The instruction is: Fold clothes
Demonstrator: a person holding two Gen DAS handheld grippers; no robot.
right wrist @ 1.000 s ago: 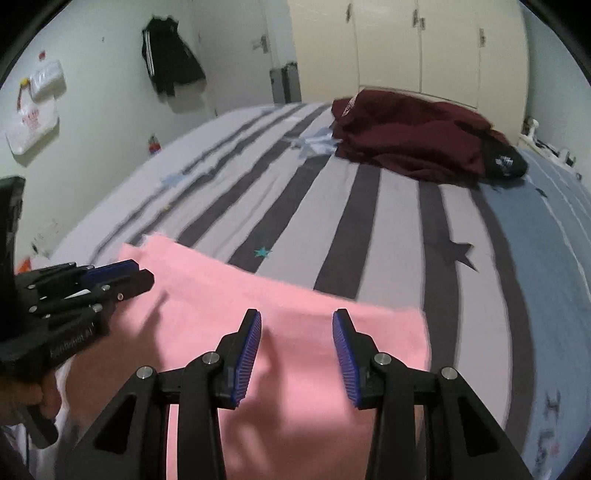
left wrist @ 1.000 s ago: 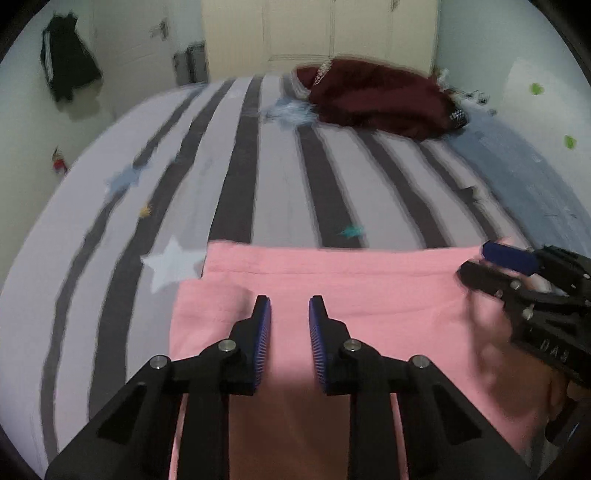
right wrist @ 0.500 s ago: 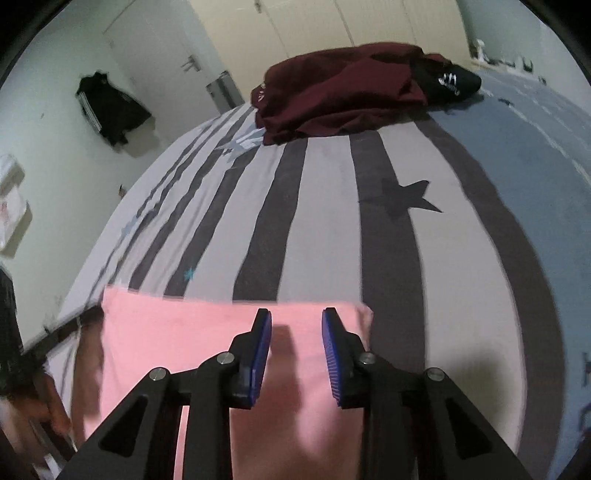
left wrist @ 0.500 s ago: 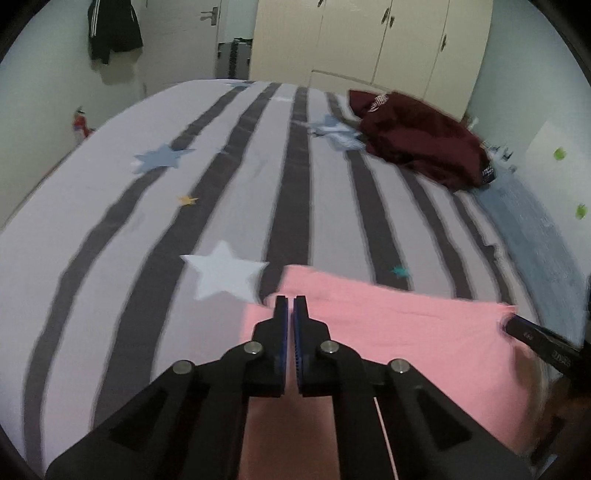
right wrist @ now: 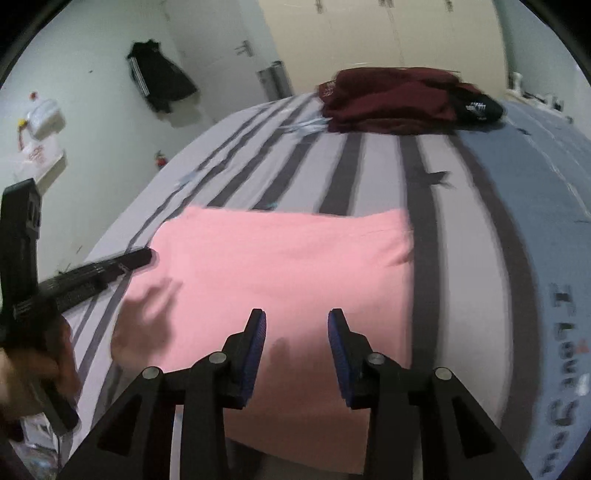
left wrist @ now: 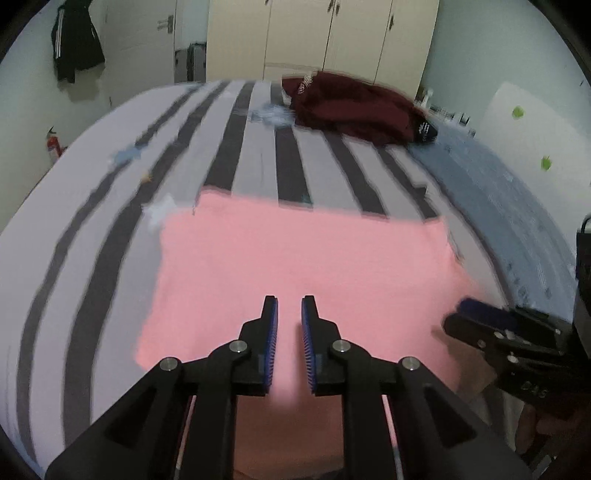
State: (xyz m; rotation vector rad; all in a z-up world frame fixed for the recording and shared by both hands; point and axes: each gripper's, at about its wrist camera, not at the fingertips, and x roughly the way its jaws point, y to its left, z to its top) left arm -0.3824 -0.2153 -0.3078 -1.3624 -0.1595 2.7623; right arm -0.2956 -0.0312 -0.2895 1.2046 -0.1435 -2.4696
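Observation:
A pink garment [left wrist: 303,258] lies folded flat as a rectangle on the striped bed [left wrist: 236,162]; the right wrist view shows the same pink garment [right wrist: 280,266]. My left gripper [left wrist: 290,306] hovers over its near middle. Its jaws stand a narrow gap apart and are opening, with nothing between them. My right gripper [right wrist: 297,317] hangs over the near part of the cloth, jaws wider apart and opening, also empty. In the left wrist view the right gripper [left wrist: 480,317] sits by the cloth's right edge. The left gripper [right wrist: 140,256] reaches in at the cloth's left edge.
A heap of maroon clothes [left wrist: 354,107] with a black item [left wrist: 424,129] lies at the far end of the bed. A blue blanket [left wrist: 498,192] covers the right side. A wardrobe [left wrist: 317,33] stands behind, and a black jacket [left wrist: 75,48] hangs on the left wall.
Both grippers have drawn back from the pink garment's far corners to its near middle. The left jaws, almost together half a second ago, now stand slightly apart. The right jaws have widened a little.

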